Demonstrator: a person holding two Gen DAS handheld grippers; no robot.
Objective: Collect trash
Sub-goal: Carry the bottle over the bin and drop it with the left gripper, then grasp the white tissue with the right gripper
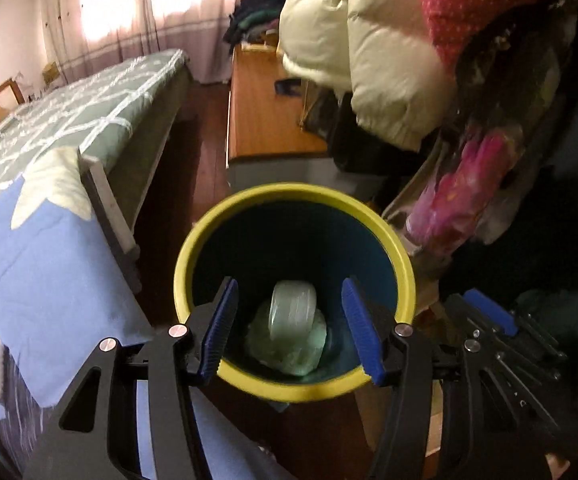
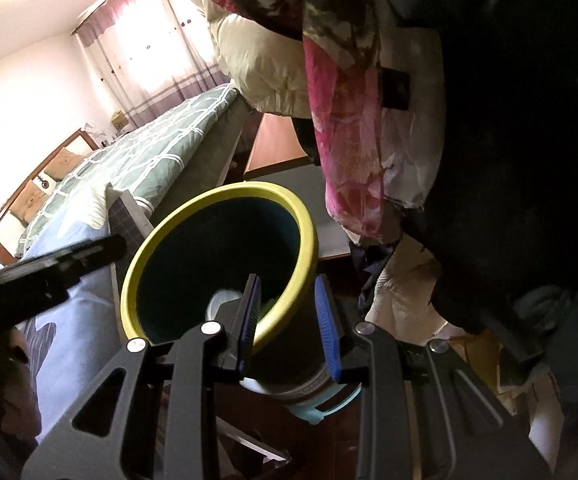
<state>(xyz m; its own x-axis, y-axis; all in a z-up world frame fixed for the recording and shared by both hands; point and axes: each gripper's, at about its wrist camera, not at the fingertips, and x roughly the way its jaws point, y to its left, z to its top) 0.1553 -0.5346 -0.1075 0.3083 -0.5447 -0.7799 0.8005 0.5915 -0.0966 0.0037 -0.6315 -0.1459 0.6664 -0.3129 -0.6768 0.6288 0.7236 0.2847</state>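
On the far left I see a bed with a green quilt crossed by white lines [image 1: 69,112], and nearer, a light blue fabric sheet [image 1: 45,280] lying just beside the bin. Pale striped curtains [image 1: 121,12] hang at the far wall.

My left gripper [image 1: 289,330] hangs over the mouth of the round waste bin with a yellow rim and dark blue inner wall [image 1: 401,252]. Its blue-padded fingers [image 1: 221,332] stand apart, with nothing between them; through the gap I look straight down into the bin. At the bottom lies the trash: a clear ribbed plastic cup [image 1: 291,310] on its side, resting on a crumpled pale green wad [image 1: 289,344].

Behind the bin stands a low orange-brown wooden cabinet [image 1: 261,108].

My right gripper [image 2: 289,322] sits at the near right edge of the bin. One blue finger [image 2: 249,320] is inside the rim and the other is outside the wall, so the bin wall passes between them. I cannot tell whether the pads press on the wall.

On the right, a cream puffy padded coat [image 1: 369,60] hangs above the bin, with a red dotted fabric [image 1: 469,4] and a pink floral cloth [image 1: 465,196] beside it.
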